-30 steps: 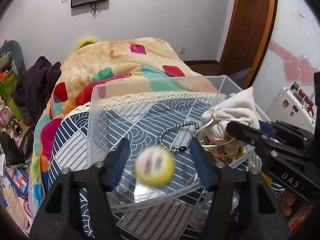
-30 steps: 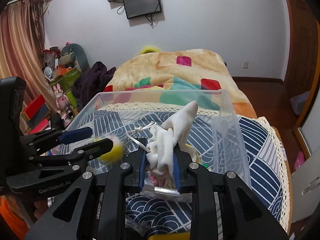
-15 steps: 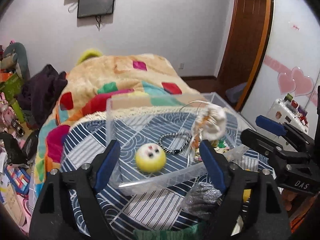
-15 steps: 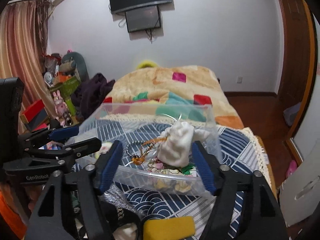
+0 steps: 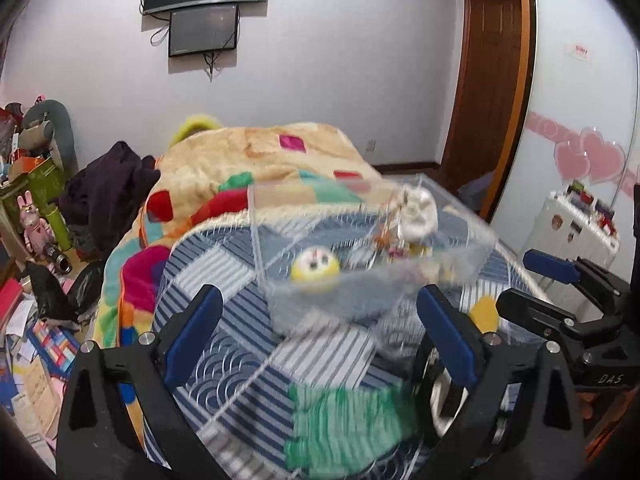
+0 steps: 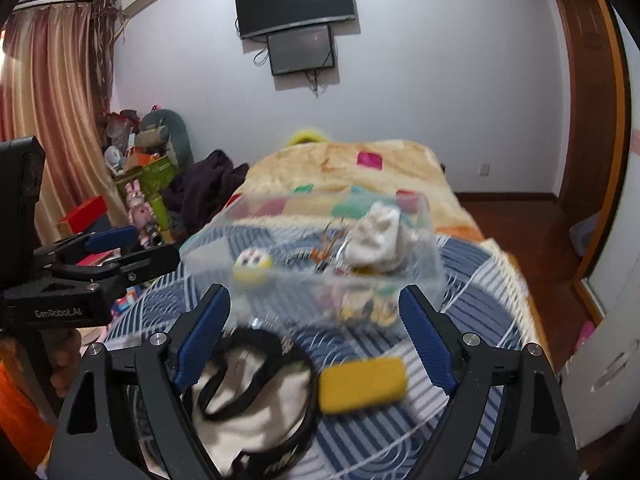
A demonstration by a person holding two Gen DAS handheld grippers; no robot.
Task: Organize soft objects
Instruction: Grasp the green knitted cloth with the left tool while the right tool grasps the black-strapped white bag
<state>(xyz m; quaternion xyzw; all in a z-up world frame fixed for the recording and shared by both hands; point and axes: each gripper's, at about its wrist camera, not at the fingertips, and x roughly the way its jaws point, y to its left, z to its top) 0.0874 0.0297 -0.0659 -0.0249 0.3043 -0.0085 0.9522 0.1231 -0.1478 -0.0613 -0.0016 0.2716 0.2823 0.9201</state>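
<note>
Left wrist view: left gripper (image 5: pixel 320 328) with jaws spread wide and nothing between them, held short of the clear bin (image 5: pixel 472 248).
Right wrist view: right gripper (image 6: pixel 316 332) likewise wide apart and empty, also on the near side of the clear bin (image 6: pixel 432 264).
Landmark: clear bin, standing on the blue patterned cloth (image 5: pixel 248 344); motion blur softens its edges in both views.
Inside the bin: yellow ball (image 5: pixel 315 270) with a white face, toward the bin's left; white pouch (image 5: pixel 418 218) toward its right, with a tangle of cord beside it. The same yellow ball (image 6: pixel 252 266) and white pouch (image 6: pixel 378 240) show in the right wrist view.
Outside the bin, near side: yellow sponge (image 6: pixel 362 384) lying just before the bin; white cloth with black band (image 6: pixel 248 392) to the sponge's left; green knit piece (image 5: pixel 344 420) nearest the left gripper.
Judged progress: partly sorted; three soft items appear to await placing.
Risk 1: a hasty reach may knock the light bin and slide it on the cloth.
Risk 2: the band may snag on a finger and drag the white cloth along unevenly.
Risk 3: the sponge may compress and squirt free if pinched near an edge.
Risk 4: both tools converging on one item may collide.
</note>
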